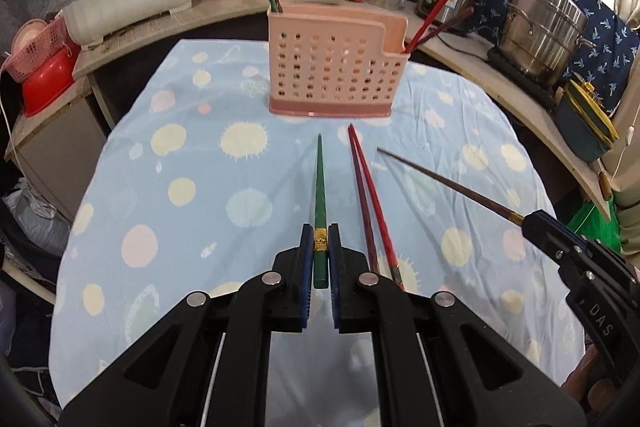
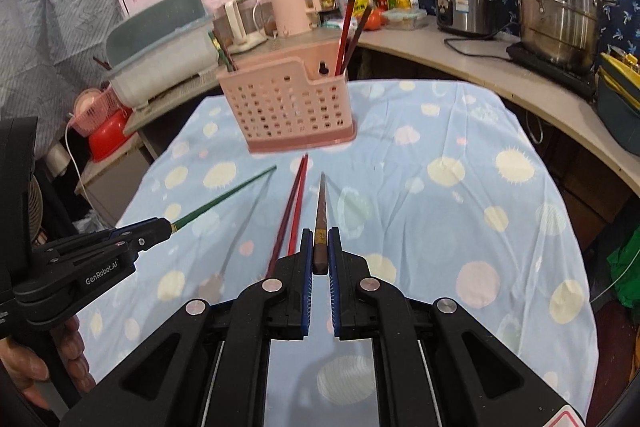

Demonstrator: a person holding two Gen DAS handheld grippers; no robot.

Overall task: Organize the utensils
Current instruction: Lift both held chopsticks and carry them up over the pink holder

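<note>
while each tool pinches one stick near its gilt band, the left gripper (image 1: 320, 247) grips a green chopstick (image 1: 320, 187) and the right gripper (image 2: 320, 251) a brown chopstick (image 2: 321, 203). between them, a red pair (image 1: 370, 203) lies on the dotted cloth (image 1: 180, 187). farther off stands the pink holder (image 1: 332, 67).

We saw a steel stockpot (image 2: 560, 19), rice cooker (image 2: 466, 3) and pink kettle (image 2: 294, 7) behind the spotted tablecloth (image 2: 460, 227).
</note>
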